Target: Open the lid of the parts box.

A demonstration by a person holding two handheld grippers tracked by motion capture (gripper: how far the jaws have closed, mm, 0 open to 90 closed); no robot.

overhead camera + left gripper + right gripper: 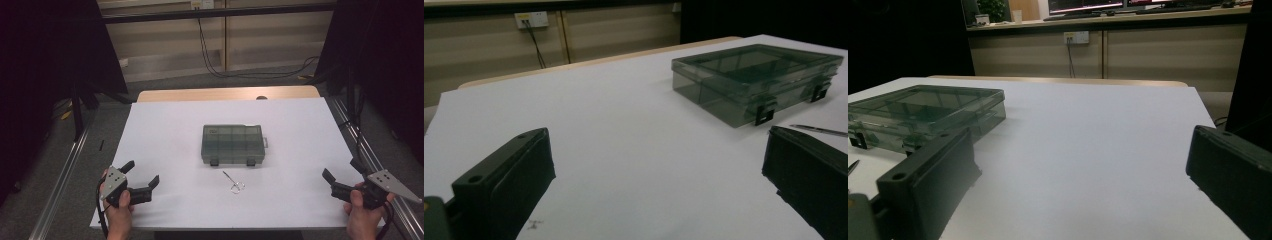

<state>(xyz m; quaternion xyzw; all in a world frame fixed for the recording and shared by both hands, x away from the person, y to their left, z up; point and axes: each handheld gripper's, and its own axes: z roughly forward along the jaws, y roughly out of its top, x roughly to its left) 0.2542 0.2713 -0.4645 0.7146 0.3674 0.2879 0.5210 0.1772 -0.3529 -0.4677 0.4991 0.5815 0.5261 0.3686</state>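
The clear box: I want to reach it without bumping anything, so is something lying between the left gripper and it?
Nothing visible blocks the way. Bare white sheet lies between the open left gripper and the clear box; the small scissors lie off to the side, in front of the box.

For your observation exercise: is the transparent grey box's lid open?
No, the box lies shut, both front latches fastened.

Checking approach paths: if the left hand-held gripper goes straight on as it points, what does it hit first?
Probably nothing: the left hand-held gripper, jaws open, faces bare white table; the closed box sits right of that line.
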